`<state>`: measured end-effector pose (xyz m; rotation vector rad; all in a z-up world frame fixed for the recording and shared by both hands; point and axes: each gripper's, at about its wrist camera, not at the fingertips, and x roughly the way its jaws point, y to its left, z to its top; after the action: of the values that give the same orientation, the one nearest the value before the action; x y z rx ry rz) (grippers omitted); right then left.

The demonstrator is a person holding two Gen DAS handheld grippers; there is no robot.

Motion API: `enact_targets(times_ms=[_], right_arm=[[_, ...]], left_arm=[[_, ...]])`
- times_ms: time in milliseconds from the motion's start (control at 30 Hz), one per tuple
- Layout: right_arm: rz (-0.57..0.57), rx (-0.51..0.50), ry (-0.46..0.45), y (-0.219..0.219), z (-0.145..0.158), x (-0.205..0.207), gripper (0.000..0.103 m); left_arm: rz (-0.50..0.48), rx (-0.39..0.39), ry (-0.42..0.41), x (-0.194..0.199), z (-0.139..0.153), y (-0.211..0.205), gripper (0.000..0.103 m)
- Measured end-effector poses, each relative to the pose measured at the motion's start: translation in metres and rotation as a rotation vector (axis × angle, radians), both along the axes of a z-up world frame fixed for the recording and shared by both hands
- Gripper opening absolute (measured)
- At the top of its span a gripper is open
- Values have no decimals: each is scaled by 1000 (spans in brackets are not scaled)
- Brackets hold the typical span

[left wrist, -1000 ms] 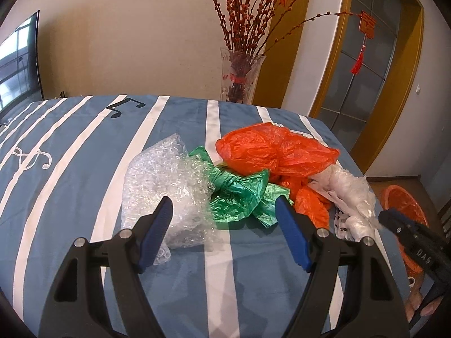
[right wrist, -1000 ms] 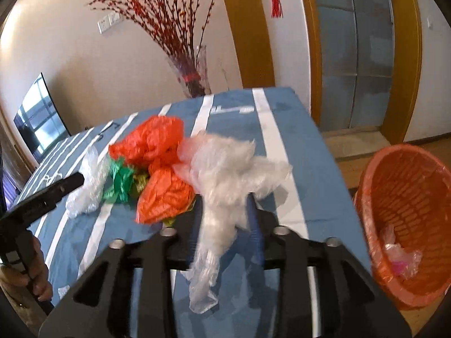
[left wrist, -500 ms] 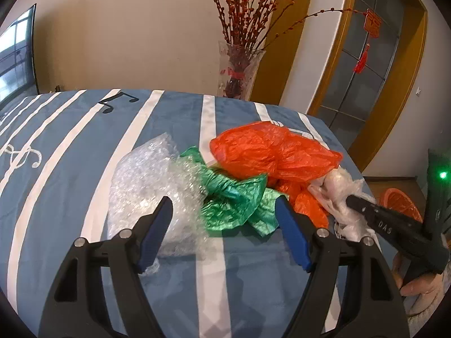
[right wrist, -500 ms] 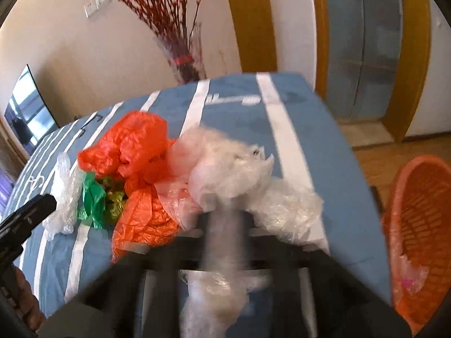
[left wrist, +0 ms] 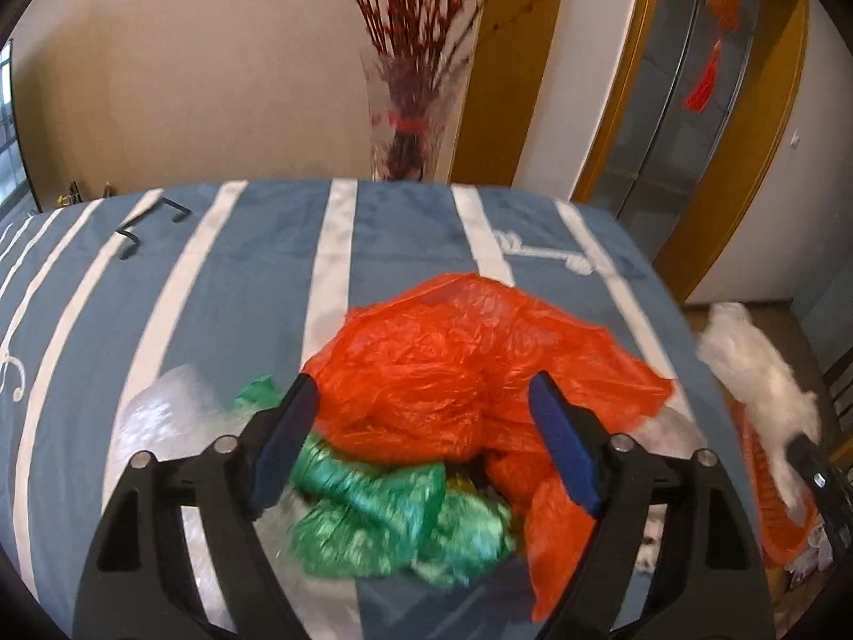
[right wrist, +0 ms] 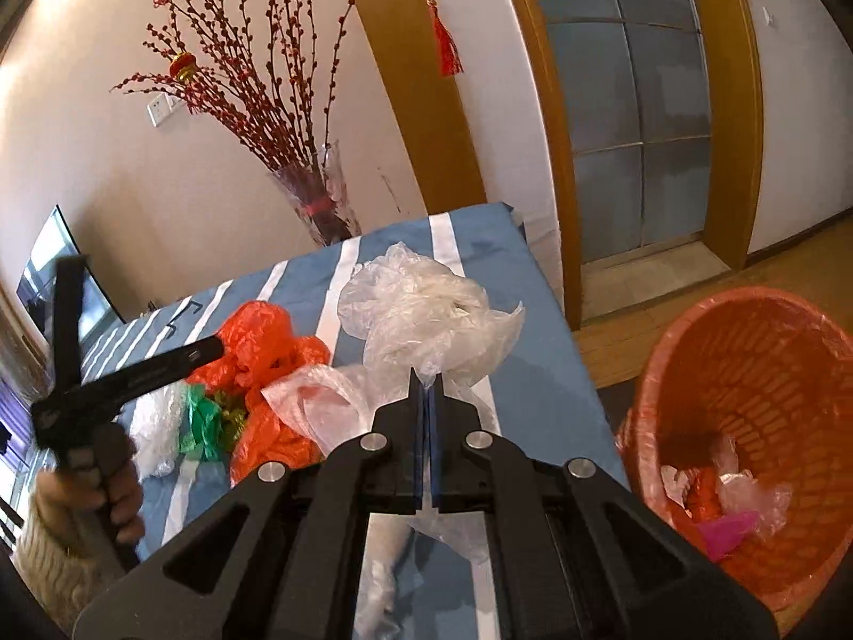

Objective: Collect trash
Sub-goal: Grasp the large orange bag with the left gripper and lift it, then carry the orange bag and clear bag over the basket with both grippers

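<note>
Lifted clear bag (right wrist: 426,314) now hangs from right claw (right wrist: 426,389).

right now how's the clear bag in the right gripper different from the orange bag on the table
The clear plastic bag is see-through and whitish; the orange bag is solid orange. The clear bag is pinched between the shut fingers of the right gripper and held up off the table; the orange bag lies in the pile, touching the green bag, and sits between the open fingers of the left gripper, ungrasped. Both are thin, crumpled plastic.
</note>
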<state>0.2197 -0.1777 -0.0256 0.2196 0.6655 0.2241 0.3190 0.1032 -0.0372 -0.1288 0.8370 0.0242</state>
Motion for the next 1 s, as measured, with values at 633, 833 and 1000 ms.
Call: enact_targets(times_ms=[633,833,1000], right_arm=[[-21,2,-44,-22,20,-34,2],[-69,2,-87,-43,35,-55,2],[-121,-6,-118,-65,44,-71,2]], left_arm=[[-70,-31,-58,-11,39,-19,14],[-129,-41,-106,-31,66,-48,14],[-209,-64,-116,-47,74,-90,14]])
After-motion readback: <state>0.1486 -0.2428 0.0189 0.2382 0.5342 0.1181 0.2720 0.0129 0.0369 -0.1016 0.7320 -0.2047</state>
